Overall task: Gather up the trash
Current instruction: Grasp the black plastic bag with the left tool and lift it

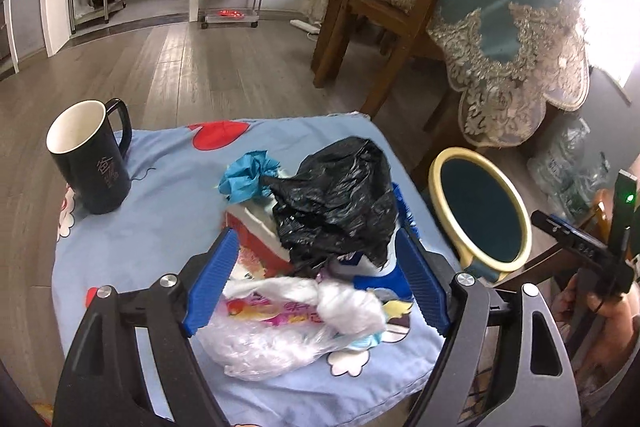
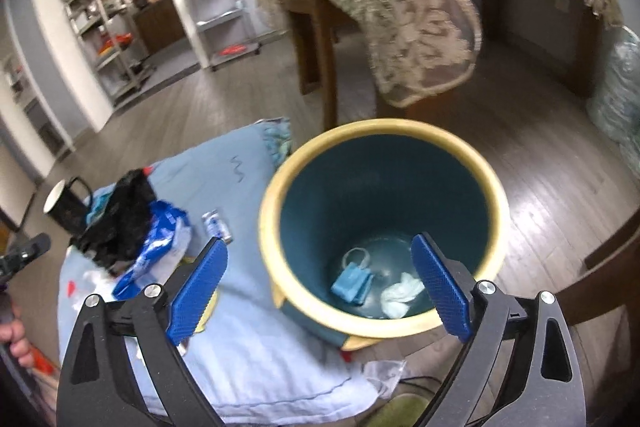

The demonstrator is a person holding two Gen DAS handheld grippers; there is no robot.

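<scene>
The right wrist view alone shows the bin's (image 2: pixel 280 187) inside: a folded blue mask (image 2: pixel 352 283) and a crumpled white tissue (image 2: pixel 400 293) lie on its floor. The left wrist view shows only the bin's yellow rim and dark mouth, beside the table.

The left wrist view alone shows the trash pile in detail. On the blue printed cloth (image 1: pixel 168 211) lie a crinkled black bag (image 1: pixel 336 203), a wad of blue paper (image 1: pixel 248 177) touching it, a red-and-white carton (image 1: pixel 256 239) partly under the bag, and a clear plastic bag (image 1: pixel 272 339) with white wadding nearest the camera. A black mug (image 1: pixel 90 159), white inside, stands upright, apart from the pile.

Left gripper (image 1: pixel 316 287): jaws wide, straddling the clear bag, pads not pressing it. Right gripper (image 2: pixel 320 287): jaws wide, nothing between them, above the bin's near rim.
</scene>
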